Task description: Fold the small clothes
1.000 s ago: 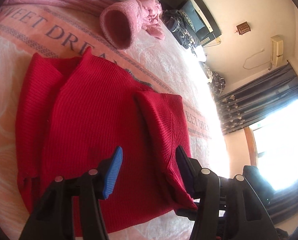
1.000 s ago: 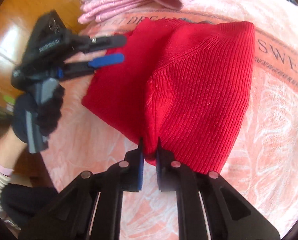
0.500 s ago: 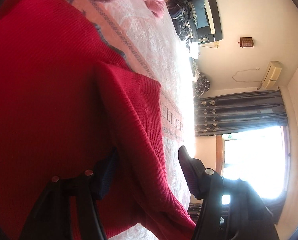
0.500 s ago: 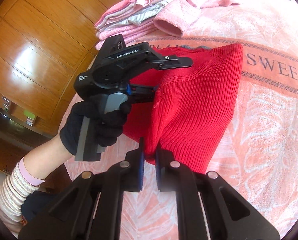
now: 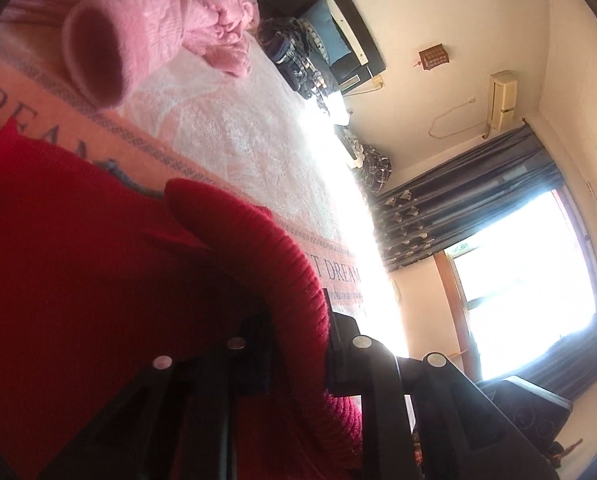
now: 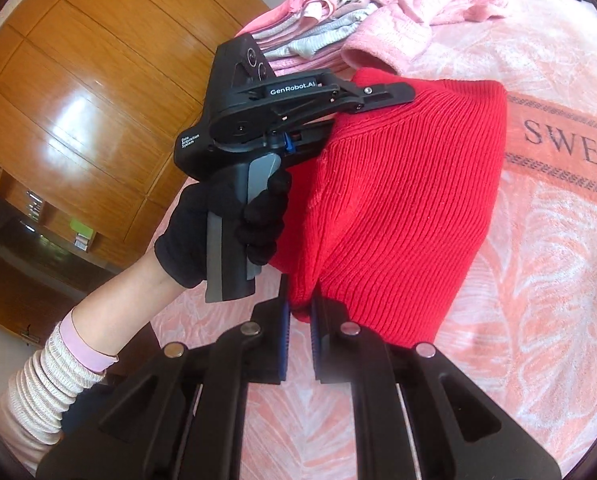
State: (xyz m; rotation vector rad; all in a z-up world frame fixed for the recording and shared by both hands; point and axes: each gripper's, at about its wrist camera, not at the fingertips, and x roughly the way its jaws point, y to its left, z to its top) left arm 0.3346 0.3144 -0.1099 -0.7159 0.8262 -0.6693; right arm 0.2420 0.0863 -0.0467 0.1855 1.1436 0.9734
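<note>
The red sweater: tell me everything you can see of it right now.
The red sweater is a ribbed knit, bright red, partly folded over itself and lifted off the pink bedspread along its near edge. The right gripper is shut on a bunched lower corner; the left gripper is shut on a thick rolled edge. Its far part lies on the bedspread, just short of a pink garment.

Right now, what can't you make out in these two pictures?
- Left wrist view: the left hand-held gripper fingertips, buried in the red sweater.
- Left wrist view: outside the window, washed out by glare.
- Right wrist view: the sweater's far side, hidden by its raised fold.
</note>
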